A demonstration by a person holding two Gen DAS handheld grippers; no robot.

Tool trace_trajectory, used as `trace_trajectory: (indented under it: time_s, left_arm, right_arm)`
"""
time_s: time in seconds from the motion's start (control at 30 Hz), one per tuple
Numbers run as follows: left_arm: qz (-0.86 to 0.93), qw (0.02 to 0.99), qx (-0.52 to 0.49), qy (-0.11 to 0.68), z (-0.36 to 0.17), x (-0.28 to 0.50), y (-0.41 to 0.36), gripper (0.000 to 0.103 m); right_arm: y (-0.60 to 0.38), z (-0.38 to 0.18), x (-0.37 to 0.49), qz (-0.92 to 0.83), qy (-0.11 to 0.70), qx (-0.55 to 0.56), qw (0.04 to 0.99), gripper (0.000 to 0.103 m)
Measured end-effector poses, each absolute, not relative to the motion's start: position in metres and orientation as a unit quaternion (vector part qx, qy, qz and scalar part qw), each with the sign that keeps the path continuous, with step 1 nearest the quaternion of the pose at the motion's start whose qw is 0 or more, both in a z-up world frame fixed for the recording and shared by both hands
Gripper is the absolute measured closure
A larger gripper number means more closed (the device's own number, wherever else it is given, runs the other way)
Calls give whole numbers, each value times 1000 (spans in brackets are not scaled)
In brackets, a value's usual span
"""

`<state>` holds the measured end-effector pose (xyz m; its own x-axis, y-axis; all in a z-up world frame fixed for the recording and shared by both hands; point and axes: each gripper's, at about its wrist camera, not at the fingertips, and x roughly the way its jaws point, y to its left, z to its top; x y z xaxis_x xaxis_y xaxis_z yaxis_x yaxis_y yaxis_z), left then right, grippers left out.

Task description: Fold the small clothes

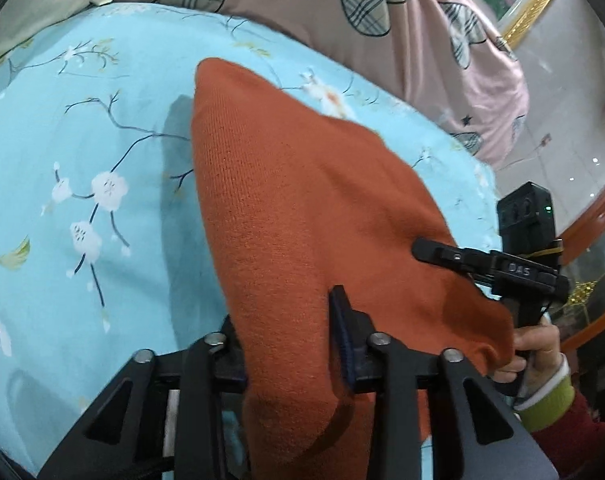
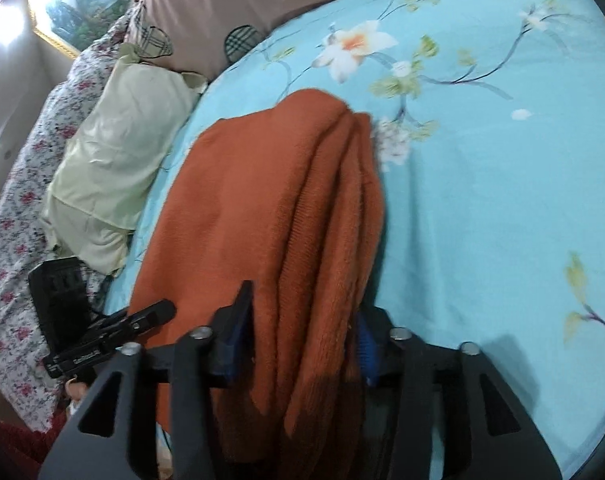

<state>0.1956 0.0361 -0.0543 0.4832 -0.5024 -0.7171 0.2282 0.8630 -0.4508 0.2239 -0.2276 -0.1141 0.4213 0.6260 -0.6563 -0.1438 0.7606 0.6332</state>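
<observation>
Both grippers, left gripper (image 1: pixel 288 332) and right gripper (image 2: pixel 302 332), are clenching the orange knit garment (image 1: pixel 302 208) draping onto the bed (image 1: pixel 82 140); thick bunched folds risk slipping, skewing the fold.

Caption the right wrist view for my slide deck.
Right gripper clamps bunched orange knit garment over the floral blue bedsheet.

Soft indoor light, faint shadows on the bedsheet (image 1: pixel 82 152), slight motion blur, heavy fisheye edge warping.
</observation>
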Motion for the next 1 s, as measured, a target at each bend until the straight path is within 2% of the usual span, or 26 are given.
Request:
trace_trajectory:
  time_s: [0.13, 0.23, 0.33, 0.5, 0.57, 0.6, 0.7, 0.8, 1.0]
  left_arm:
    - [-203, 856, -128, 458, -48, 190, 33, 57]
    - [-189, 865, -115, 450, -39, 179, 41, 57]
    - [-176, 878, -116, 430, -26, 166, 53, 58]
    - [-252, 875, -131, 393, -3, 148, 46, 59]
    - [-270, 870, -115, 396, -6, 147, 35, 59]
    - [-272, 865, -106, 408, -10, 151, 29, 59]
    - [-261, 855, -99, 437, -28, 158, 27, 62]
    - [-269, 855, -101, 432, -21, 158, 30, 64]
    - [-277, 850, -80, 441, -28, 155, 22, 64]
  right_arm:
    - [-240, -88, 211, 200, 454, 223, 839, 48]
    - [-245, -70, 208, 194, 430, 222, 853, 49]
    - [-234, -66, 218, 215, 441, 217, 844, 64]
    - [-223, -91, 247, 209, 477, 237, 820, 65]
    - [-223, -97, 257, 221, 474, 264, 811, 83]
    - [-224, -94, 260, 219, 472, 267, 811, 88]
    - [-226, -61, 252, 245, 416, 271, 833, 91]
    - [-227, -39, 237, 238, 378, 242, 861, 92]
    - [-234, -118, 258, 174, 465, 243, 834, 92]
